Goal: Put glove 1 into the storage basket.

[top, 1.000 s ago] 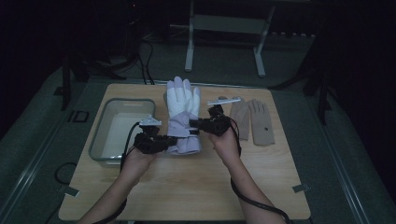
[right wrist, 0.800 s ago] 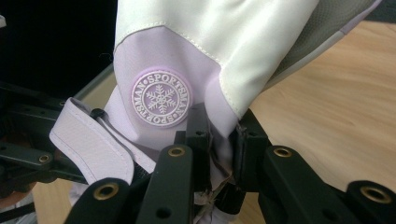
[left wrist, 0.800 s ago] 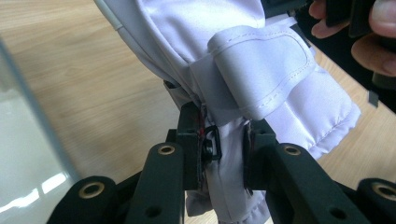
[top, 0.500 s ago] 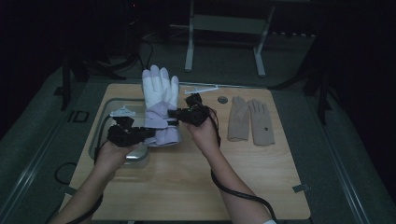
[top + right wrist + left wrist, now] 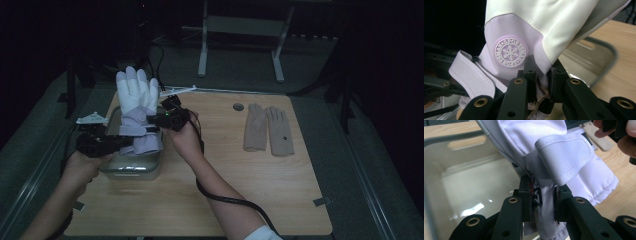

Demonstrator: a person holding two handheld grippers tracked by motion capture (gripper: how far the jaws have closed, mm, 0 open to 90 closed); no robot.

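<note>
The left gripper (image 5: 125, 141) clamped the ski glove's (image 5: 136, 107) cuff over the tray (image 5: 131, 170). The right gripper (image 5: 159, 121) pinched the cuff's other side. A beige glove pair (image 5: 268, 129) lay well apart, rightward.

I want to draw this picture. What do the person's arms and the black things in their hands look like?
Each tool, the left tool and the right tool, is black, with two flat jaws joined by bars that have brass-ringed holes. A thick black cable trails along the right forearm. The forearms are bare, with a white sleeve edge near the right elbow.
</note>
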